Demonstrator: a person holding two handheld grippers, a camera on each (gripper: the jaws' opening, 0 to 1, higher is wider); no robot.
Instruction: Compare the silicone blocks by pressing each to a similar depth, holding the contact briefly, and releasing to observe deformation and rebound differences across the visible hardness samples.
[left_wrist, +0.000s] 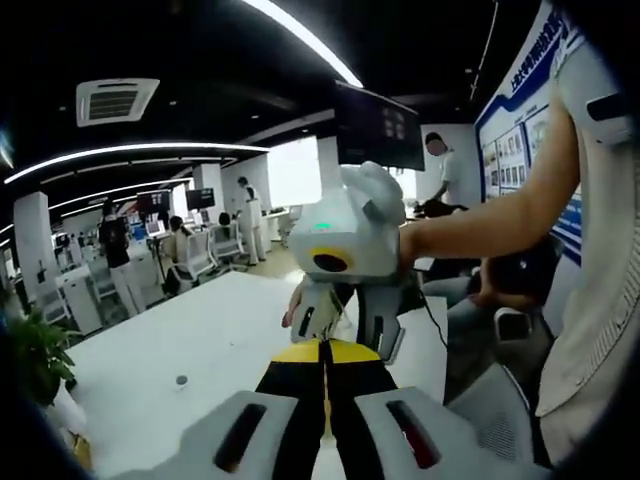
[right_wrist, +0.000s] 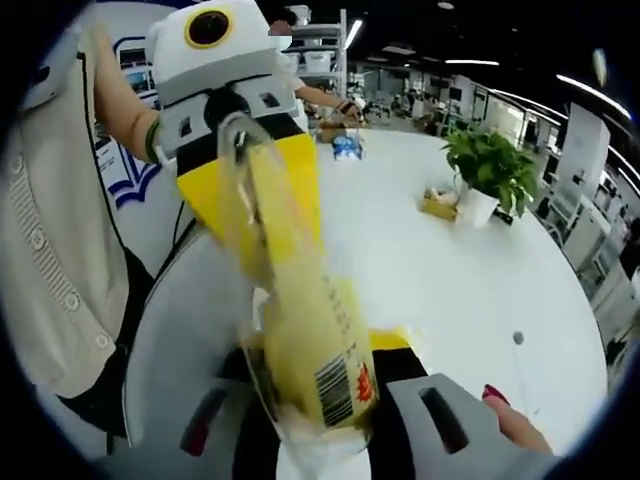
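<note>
No pressing begun; both grippers share one yellow pack (right_wrist: 320, 350) above the surface (right_wrist: 470, 290).
Left gripper (left_wrist: 325, 400) and right gripper (right_wrist: 330, 420) jaws clamped on pack ends; no blocks seen, all presses left.

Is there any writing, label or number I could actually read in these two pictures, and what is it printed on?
None can be read.
Yellow packet between the two grippers: a barcode and red print, too blurred to read.
Blue wall boards: characters too small to read.
Hanging screen: too dark to read.
</note>
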